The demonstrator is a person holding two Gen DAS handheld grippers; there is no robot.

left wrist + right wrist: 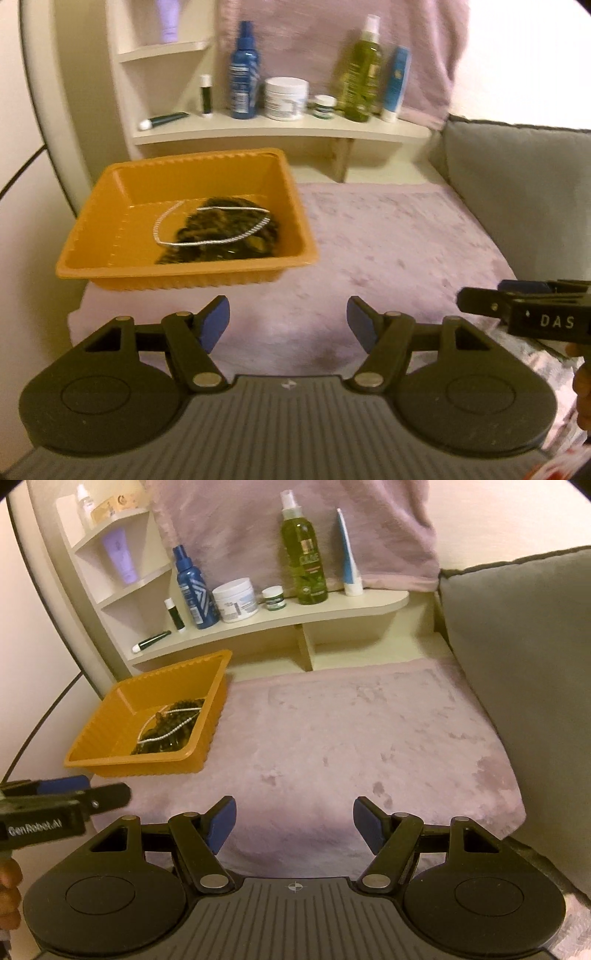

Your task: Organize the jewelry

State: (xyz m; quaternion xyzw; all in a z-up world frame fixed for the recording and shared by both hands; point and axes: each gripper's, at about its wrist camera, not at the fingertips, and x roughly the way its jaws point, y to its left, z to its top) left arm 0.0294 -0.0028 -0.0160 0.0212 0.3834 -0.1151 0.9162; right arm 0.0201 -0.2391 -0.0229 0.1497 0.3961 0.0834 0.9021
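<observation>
An orange plastic tray (pixel 110 206) (pixel 92 738) sits at the left end of a pink furry mat (pixel 388 240) (pixel 351 731). Inside it lies a dark beaded jewelry pile (pixel 236 240) (pixel 173 720) with a white bead necklace (pixel 166 229) (pixel 147 734) draped over it. My left gripper (pixel 288 325) hovers open over the mat, just short of the tray, nothing between its blue pads. My right gripper (pixel 293 823) is open too, above the mat's near edge with nothing in it. Each gripper shows at the other view's side edge.
A cream shelf (pixel 280 129) (pixel 280 616) behind the mat carries a blue spray bottle (pixel 243 74), a white jar (pixel 286 98), a green spray bottle (pixel 303 554) and tubes. A grey cushion (pixel 517 683) borders the mat on the right. A hand (pixel 9 893) grips the left tool.
</observation>
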